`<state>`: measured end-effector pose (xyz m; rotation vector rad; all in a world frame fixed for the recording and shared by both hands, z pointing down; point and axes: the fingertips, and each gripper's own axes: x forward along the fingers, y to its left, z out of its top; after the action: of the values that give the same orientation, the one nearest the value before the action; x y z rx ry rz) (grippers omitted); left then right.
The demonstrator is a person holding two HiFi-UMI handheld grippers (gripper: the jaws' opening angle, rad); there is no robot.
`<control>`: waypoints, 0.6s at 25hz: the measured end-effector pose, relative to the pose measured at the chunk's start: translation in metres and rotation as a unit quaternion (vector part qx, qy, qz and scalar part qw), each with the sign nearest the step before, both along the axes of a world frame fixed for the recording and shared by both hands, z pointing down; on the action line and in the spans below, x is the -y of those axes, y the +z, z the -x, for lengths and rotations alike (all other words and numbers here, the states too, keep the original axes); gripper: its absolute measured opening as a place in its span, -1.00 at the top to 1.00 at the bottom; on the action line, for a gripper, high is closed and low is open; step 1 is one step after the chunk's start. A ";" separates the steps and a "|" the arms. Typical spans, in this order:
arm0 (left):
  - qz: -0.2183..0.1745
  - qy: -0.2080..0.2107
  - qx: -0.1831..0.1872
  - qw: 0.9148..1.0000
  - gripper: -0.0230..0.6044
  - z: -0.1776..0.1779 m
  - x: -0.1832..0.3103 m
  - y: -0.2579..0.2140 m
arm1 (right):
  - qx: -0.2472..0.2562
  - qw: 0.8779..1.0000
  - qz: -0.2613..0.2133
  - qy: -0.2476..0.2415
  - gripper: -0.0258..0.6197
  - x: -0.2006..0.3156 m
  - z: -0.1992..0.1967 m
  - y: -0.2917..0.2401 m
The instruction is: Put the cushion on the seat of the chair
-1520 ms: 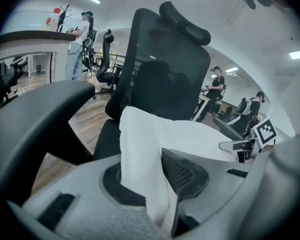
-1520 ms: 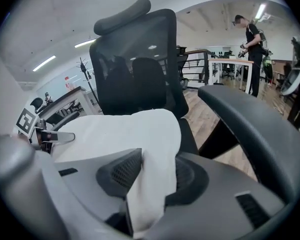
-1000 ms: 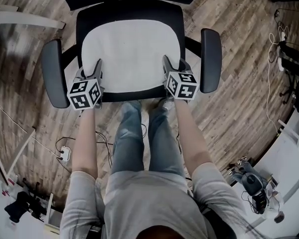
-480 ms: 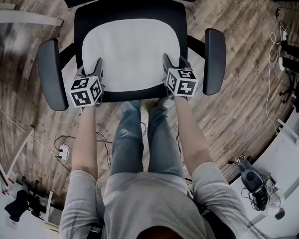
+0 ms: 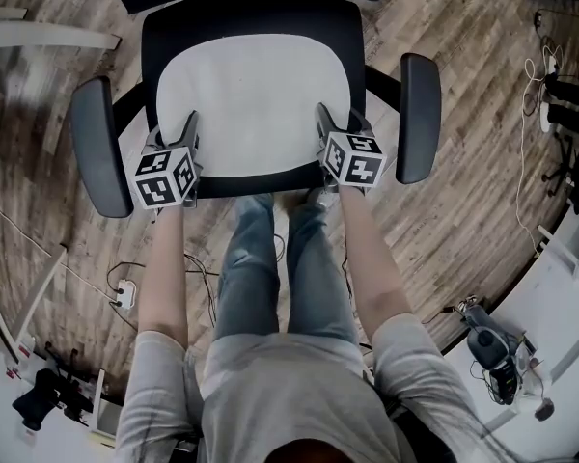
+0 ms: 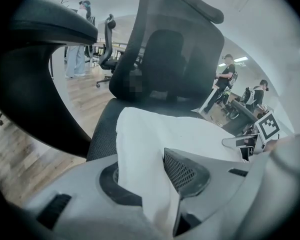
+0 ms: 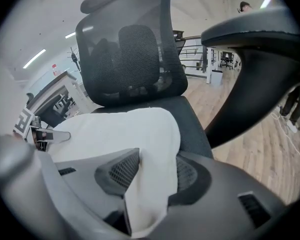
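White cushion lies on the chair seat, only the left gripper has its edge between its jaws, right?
No. The white cushion lies on the chair seat, and the left gripper and right gripper both have its edge between jaws that have just been opening; the right gripper view shows it.

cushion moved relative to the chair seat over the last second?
Yes, slightly. The cushion has sunk toward the seat: in the head view, more black seat border shows along its sides than before.
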<state>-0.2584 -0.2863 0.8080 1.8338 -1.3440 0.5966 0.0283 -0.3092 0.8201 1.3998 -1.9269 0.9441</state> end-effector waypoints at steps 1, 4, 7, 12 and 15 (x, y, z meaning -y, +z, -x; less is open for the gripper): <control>-0.004 0.001 0.005 1.000 0.58 0.001 0.001 -0.001 | 0.002 1.000 0.000 0.002 0.46 0.000 0.000 0.000; -0.017 0.000 0.025 1.000 0.50 0.004 0.002 -0.007 | 0.010 1.000 0.000 0.012 0.42 0.000 -0.002 -0.003; -0.023 -0.010 0.039 0.999 0.38 0.008 0.001 -0.010 | 0.009 1.000 -0.005 0.018 0.38 0.000 -0.006 -0.006; -0.033 -0.010 0.071 0.997 0.16 0.014 0.001 -0.011 | -0.003 0.999 -0.019 0.027 0.33 0.000 -0.013 -0.011; -0.037 -0.009 0.081 0.996 0.14 0.013 0.001 -0.012 | -0.009 0.999 -0.026 0.029 0.31 0.000 -0.016 -0.014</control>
<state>-0.2719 -0.2869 0.7961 1.8631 -1.5050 0.7065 0.0441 -0.3090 0.8065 1.4965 -1.9199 0.9103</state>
